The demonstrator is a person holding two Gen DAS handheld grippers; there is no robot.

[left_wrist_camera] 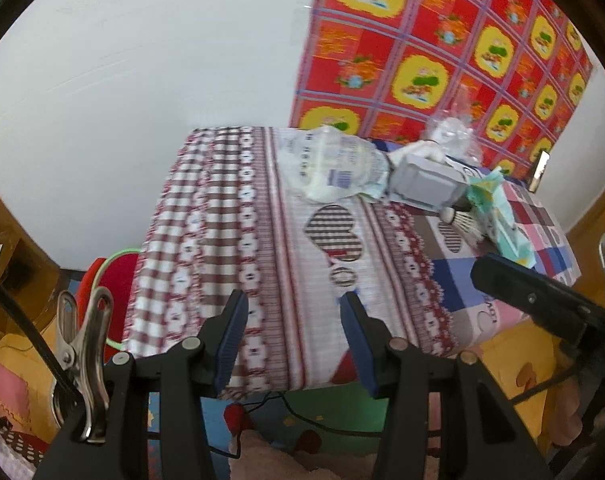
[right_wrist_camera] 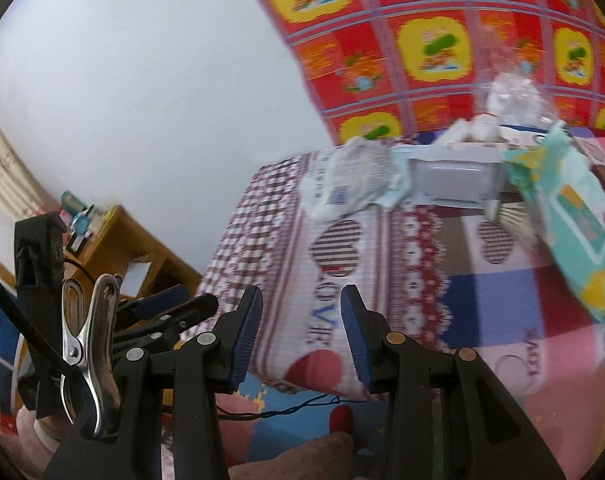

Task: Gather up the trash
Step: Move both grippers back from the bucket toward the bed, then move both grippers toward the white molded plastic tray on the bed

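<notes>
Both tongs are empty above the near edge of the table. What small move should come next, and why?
Probably move the left tongs forward toward the crumpled white wrapper. Both tongs are open and hold nothing, and the trash lies at the far side of the table, apart from them. The wrapper is the nearest piece to the left tongs; the right tongs could later take the green packet.

1. We see the surface (left_wrist_camera: 262, 240) draped in matt woven cloth printed with checks and hearts.
2. The crumpled bag (left_wrist_camera: 334, 170) looks like thin, slightly glossy plastic film.
3. The grey box (left_wrist_camera: 424, 184) reads as smooth matt cardboard.
4. The teal wipes pack (right_wrist_camera: 570, 216) is soft glossy plastic.
5. The clear wrapper (left_wrist_camera: 452, 130) is shiny, crinkled film.
6. The spring clip (left_wrist_camera: 84, 340) is polished metal.
7. The fingers (right_wrist_camera: 244, 344) are matt black plastic with ribbed blue pads.
8. The side cabinet (right_wrist_camera: 122, 248) looks like smooth wood.
</notes>
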